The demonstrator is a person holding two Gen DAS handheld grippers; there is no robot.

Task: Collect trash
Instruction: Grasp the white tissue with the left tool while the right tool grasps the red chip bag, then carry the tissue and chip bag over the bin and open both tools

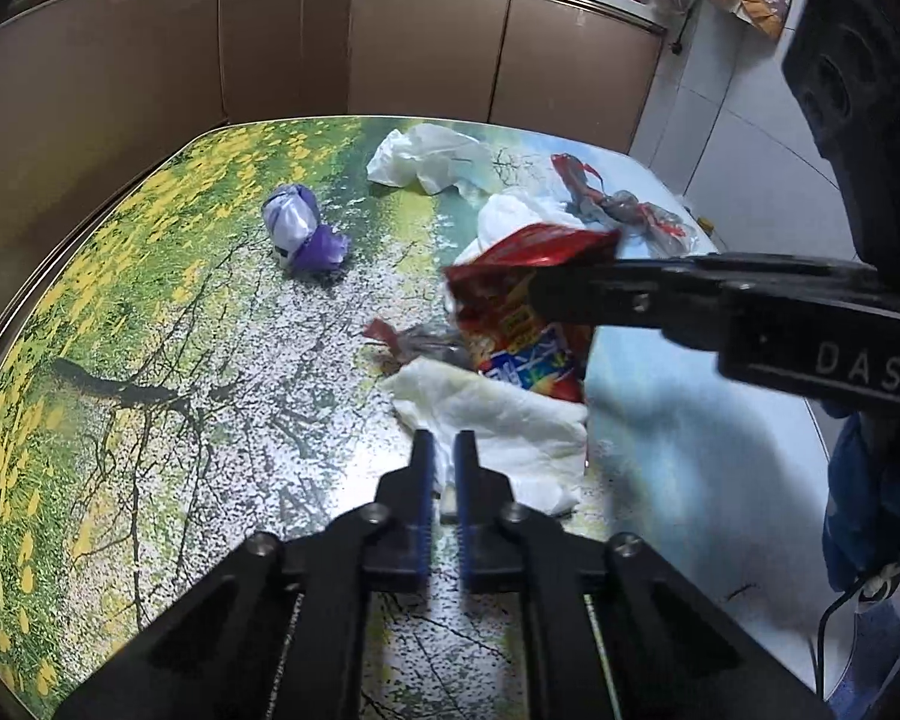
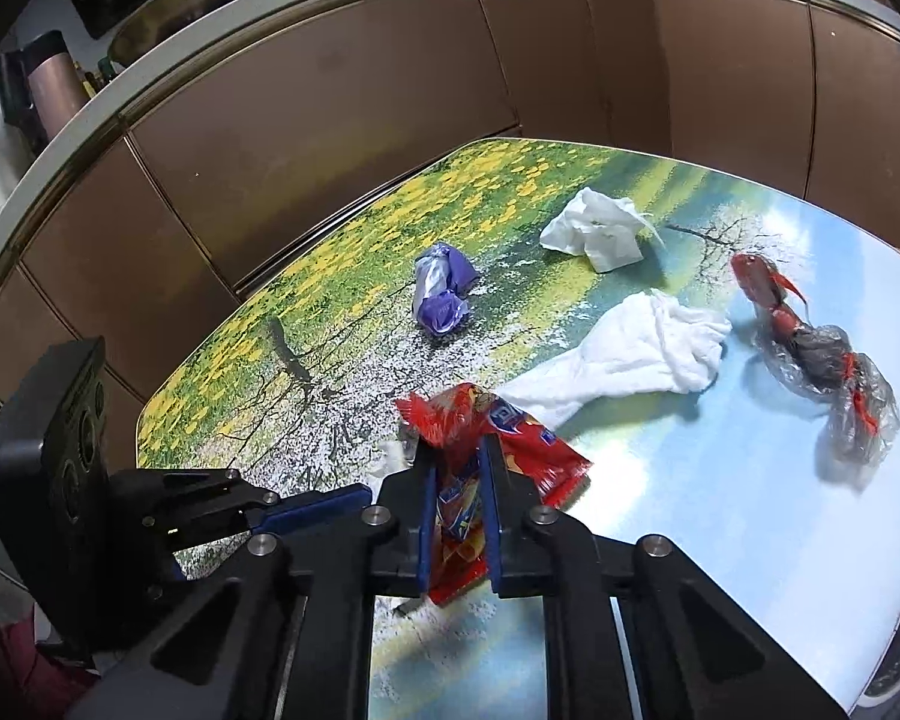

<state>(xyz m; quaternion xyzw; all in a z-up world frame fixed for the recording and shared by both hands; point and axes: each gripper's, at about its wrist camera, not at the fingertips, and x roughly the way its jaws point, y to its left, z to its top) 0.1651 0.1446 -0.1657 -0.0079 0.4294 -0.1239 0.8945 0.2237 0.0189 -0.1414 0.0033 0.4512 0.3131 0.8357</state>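
One piece of trash is in hand; several remain on the table (image 2: 750, 540). No bin or bag for collecting shows in either view, so nothing can be judged as deposited yet.

Right gripper (image 2: 457, 462): fingers closed on the red snack wrapper (image 2: 498, 426), pinching it across its middle. Wrapper lifted clear of the tabletop, judging from the left wrist view, where it hangs from the fingers. Long axis runs roughly along the fingers: crimped end points away from the camera toward the purple wrapper, other end trails back between the blue pads.

Left gripper (image 1: 444, 438): fingers narrow, a slim gap between them, nothing gripped. Tips sit over the near edge of a white paper towel (image 1: 510, 420), which lies just below the red snack wrapper in that view. Touching or not, cannot tell.

Left to collect, placed relative to the red snack wrapper:
- purple wrapper (image 2: 441, 291), crumpled, beyond it and well apart
- white tissue (image 2: 600, 228), crumpled, farther beyond
- long white tissue (image 2: 636, 354), just beyond and to the right, long axis slanting up to the right
- clear plastic bag with red ties (image 2: 822, 360), far right, near the table's edge
- small clear-and-red scrap (image 1: 414, 345), just beside the wrapper

Judgement: early stage, one item picked, five or more left.
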